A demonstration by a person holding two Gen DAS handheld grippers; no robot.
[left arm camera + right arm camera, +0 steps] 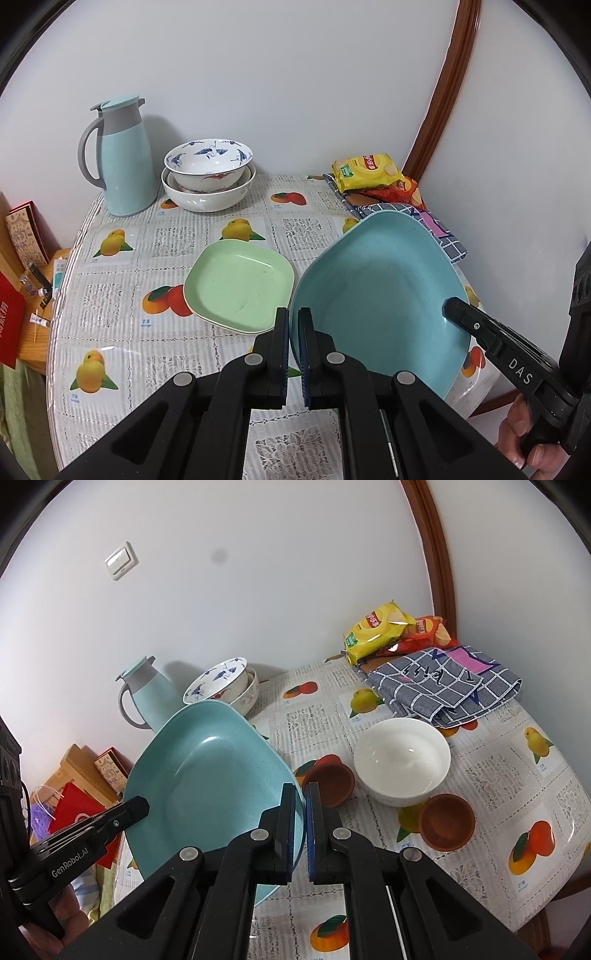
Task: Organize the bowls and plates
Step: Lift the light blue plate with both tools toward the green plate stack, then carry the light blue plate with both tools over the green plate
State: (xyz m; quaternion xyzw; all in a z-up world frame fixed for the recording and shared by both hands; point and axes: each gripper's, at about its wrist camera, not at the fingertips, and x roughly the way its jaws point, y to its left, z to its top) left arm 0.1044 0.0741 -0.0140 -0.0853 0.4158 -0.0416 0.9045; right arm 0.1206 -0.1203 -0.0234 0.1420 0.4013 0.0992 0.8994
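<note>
A large blue square plate point(380, 288) point(210, 771) hangs tilted above the table, held at two opposite edges. My left gripper point(293, 315) is shut on its near left rim, and my right gripper point(301, 790) is shut on its right rim. A smaller green square plate point(240, 282) lies flat on the table just left of the blue one. Patterned bowls point(208, 177) point(229, 686) stand nested at the back by the wall. In the right wrist view a white bowl point(402, 760) sits on the table between two small brown bowls point(328, 781) point(447, 821).
A pale blue thermos jug point(122, 155) stands at the back left beside the nested bowls. Snack bags point(380, 631) and a folded checked cloth point(443, 686) fill the back right corner. The table point(110, 332) has a fruit-print cover, with a wooden shelf of clutter point(33, 258) beyond its left edge.
</note>
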